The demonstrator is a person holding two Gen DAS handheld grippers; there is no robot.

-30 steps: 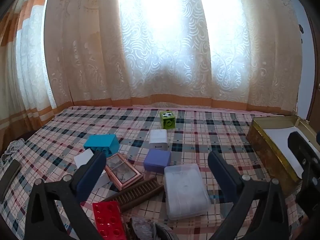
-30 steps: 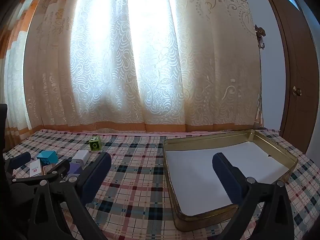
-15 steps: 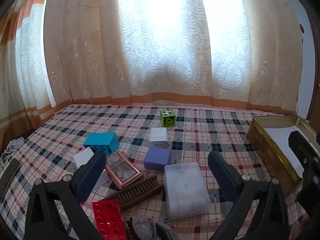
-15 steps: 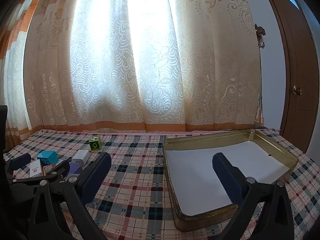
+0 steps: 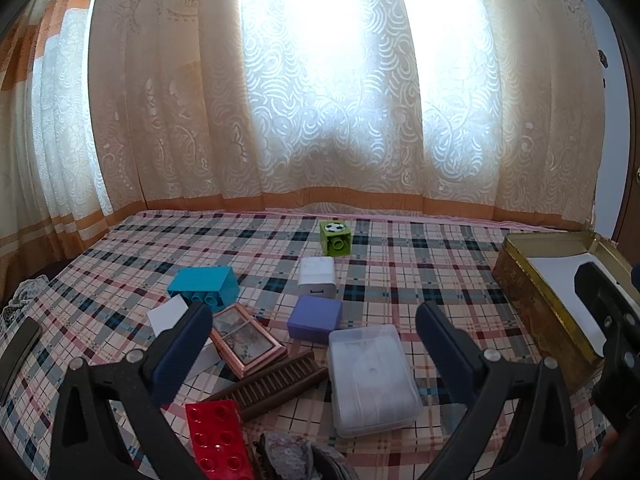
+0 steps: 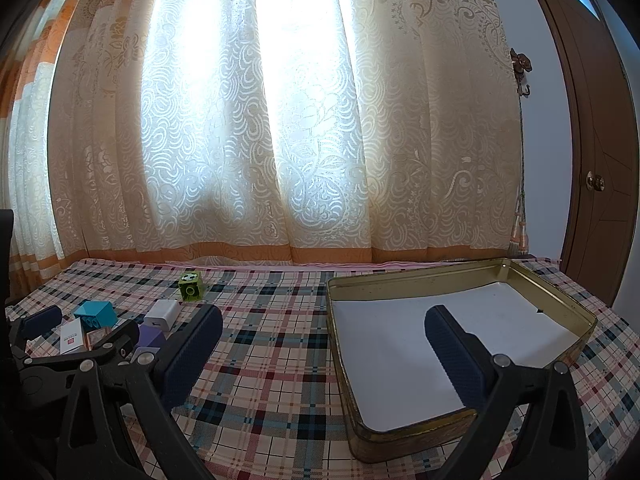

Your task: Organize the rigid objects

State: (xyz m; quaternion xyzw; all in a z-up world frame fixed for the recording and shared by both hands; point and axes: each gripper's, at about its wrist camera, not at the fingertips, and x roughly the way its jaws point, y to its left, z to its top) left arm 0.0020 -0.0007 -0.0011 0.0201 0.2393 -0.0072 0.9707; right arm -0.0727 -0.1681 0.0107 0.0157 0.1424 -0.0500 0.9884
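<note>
hovering left hand-held gripper (image 5: pixel 314 344), fingers spread, above clear box (image 5: pixel 372 376)

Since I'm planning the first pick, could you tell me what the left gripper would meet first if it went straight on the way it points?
Most likely the purple box: it lies midway ahead of the open left gripper, with the clear case just right of that line. Depth is uncertain, so this is a judgement.

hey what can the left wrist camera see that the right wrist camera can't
Only the left wrist view shows the red brick, the clear plastic case and the brown comb. Only the right wrist view shows the wooden door and the whole floor of the gold tin. Both show the green block, the white charger and the teal brick.
</note>
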